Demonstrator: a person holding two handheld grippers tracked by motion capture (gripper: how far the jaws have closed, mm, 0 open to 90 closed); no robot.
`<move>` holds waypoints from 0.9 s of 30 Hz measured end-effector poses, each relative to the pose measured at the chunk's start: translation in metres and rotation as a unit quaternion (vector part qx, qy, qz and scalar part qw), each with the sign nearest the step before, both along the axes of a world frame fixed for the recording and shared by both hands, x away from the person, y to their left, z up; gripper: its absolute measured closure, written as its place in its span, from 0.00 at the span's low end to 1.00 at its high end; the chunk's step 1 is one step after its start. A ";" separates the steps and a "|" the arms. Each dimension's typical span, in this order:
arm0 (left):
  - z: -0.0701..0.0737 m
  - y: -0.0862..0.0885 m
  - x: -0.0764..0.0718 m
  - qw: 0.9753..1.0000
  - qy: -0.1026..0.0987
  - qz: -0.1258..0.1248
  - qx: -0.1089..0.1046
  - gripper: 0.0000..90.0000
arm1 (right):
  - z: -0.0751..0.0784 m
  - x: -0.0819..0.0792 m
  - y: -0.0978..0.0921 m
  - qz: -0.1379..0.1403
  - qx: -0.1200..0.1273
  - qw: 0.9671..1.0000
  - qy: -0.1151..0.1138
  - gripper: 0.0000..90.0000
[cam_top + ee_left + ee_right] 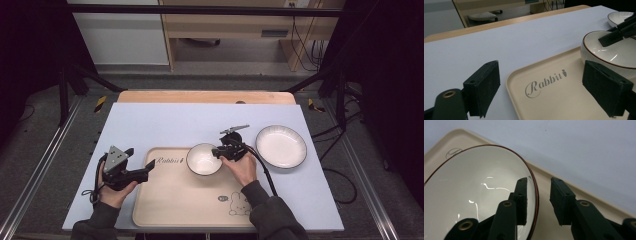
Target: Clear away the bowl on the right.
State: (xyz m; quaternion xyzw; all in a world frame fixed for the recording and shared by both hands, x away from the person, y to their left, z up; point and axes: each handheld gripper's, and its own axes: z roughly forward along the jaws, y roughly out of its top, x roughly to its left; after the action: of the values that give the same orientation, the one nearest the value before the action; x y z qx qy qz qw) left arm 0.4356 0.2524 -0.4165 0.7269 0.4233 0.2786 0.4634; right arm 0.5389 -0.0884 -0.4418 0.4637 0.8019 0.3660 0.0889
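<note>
A white bowl with a brown rim [202, 159] [614, 52] [474, 190] sits on the far right part of a beige tray [185, 200] [554, 100] [456, 135] printed "Rabbit". My right gripper [218, 152] [538, 182] is open and straddles the bowl's right rim. One jaw is inside the bowl, the other outside over the tray, with a gap to the rim. The right gripper [614, 35] also reaches over the bowl in the left gripper view. My left gripper [148, 169] [542, 66] is open at the tray's left edge, holding nothing.
A white plate with a dark rim [281, 145] [619, 17] lies on the pale blue mat [165, 125] to the right of the tray. The tray's near half carries a rabbit drawing [239, 204]. Black frame posts flank the table.
</note>
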 end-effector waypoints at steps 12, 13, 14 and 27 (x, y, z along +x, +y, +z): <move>0.000 0.002 0.000 1.000 0.001 0.002 -0.001 0.16 | 0.020 -0.014 -0.005 -0.004 0.003 0.998 -0.068 0.47; 0.000 0.002 0.000 1.000 0.001 0.002 -0.002 0.16 | 0.022 -0.015 -0.006 -0.004 0.003 0.997 -0.073 0.45; 0.000 0.002 0.000 1.000 0.001 0.002 -0.002 0.16 | 0.022 -0.015 -0.006 -0.004 0.003 0.997 -0.073 0.45; -0.001 0.003 0.000 1.000 0.003 0.003 -0.004 0.15 | 0.036 -0.039 -0.025 -0.015 0.018 0.991 -0.134 0.21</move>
State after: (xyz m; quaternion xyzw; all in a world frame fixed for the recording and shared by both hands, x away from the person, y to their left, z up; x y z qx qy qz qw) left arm 0.4361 0.2552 -0.4172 0.7245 0.4281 0.2763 0.4641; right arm 0.5003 -0.1133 -0.4057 0.4237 0.7692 0.4379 0.1924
